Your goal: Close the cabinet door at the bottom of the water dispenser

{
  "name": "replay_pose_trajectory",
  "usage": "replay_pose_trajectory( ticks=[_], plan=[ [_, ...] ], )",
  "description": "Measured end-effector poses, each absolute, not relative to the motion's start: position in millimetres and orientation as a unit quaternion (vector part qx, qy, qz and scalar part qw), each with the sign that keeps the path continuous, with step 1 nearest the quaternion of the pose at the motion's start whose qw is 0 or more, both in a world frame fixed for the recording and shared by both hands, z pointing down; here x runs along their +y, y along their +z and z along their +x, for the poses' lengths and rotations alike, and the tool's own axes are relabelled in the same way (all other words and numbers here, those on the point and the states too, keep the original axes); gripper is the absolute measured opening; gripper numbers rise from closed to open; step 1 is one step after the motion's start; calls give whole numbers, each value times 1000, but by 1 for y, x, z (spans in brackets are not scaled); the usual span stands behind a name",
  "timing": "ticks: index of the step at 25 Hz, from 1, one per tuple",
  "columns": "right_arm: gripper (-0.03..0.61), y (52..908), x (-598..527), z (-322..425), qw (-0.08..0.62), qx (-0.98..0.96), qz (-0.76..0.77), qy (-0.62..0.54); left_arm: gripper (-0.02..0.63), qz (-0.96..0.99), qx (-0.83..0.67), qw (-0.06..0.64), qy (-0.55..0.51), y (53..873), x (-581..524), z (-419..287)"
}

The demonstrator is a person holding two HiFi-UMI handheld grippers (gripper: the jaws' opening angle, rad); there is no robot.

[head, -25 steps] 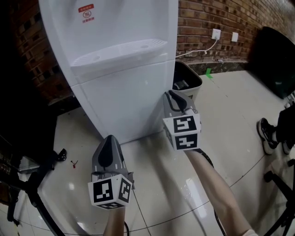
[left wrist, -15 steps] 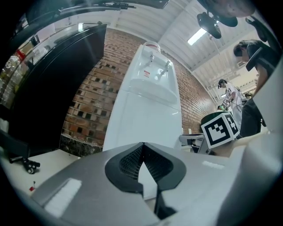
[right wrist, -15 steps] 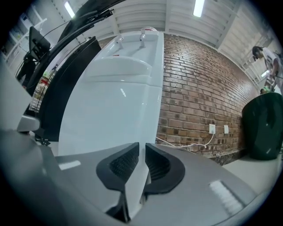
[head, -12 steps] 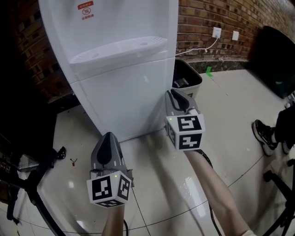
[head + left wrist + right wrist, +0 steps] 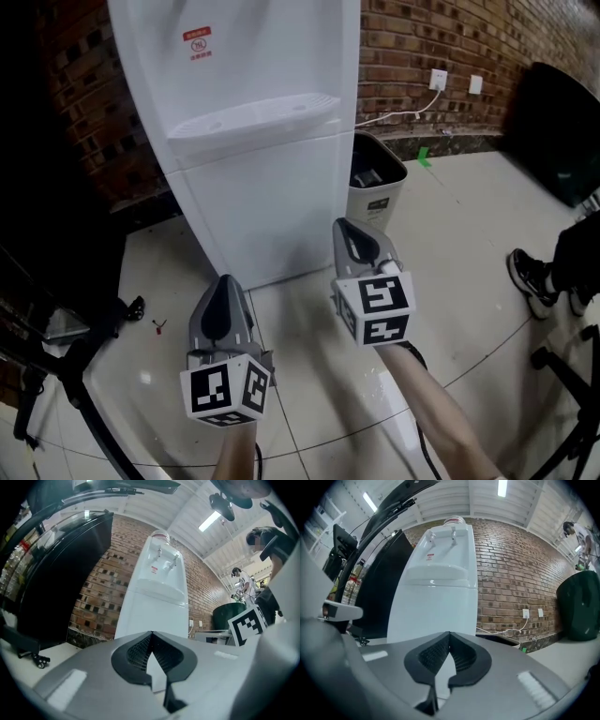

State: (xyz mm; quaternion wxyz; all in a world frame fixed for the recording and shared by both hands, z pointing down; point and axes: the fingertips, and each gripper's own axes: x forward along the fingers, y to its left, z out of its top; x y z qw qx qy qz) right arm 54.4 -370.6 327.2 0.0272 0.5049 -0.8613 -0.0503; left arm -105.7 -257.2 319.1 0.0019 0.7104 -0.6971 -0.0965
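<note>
The white water dispenser [image 5: 246, 94] stands against the brick wall. Its lower cabinet door [image 5: 272, 206] sits flush with the body and looks closed. My right gripper [image 5: 343, 225] hovers in front of the door's right edge, apart from it. Its jaws have just been closing, and now they meet with nothing between them. My left gripper [image 5: 224, 279] hangs lower and to the left, over the floor tiles, and is also shut and empty. Both gripper views look level at the dispenser [image 5: 154, 597] [image 5: 436, 602], past the joined tips of the left gripper [image 5: 151, 633] and the right gripper [image 5: 449, 633].
An open grey waste bin [image 5: 377, 184] stands right of the dispenser. A white cable runs to a wall socket [image 5: 437, 75]. A black stand with legs [image 5: 66, 370] is at the left. A person's shoe [image 5: 531, 276] and a dark bulky object [image 5: 562, 122] are at the right.
Both grippers have drawn back from the dispenser. The right one, which was close to the door's right edge, now sits farther out over the floor. The door looks the same.
</note>
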Motion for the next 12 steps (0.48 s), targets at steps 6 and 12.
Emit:
replay_pose_trajectory(
  ticks=[6, 12],
  plan=[
    [0, 306, -315, 51, 2, -871, 489, -52, 17, 716, -692, -10, -92, 302, -221, -99],
    [0, 290, -244, 55, -27, -879, 474, -48, 17, 731, -675, -7, -99, 292, -180, -80]
  ],
)
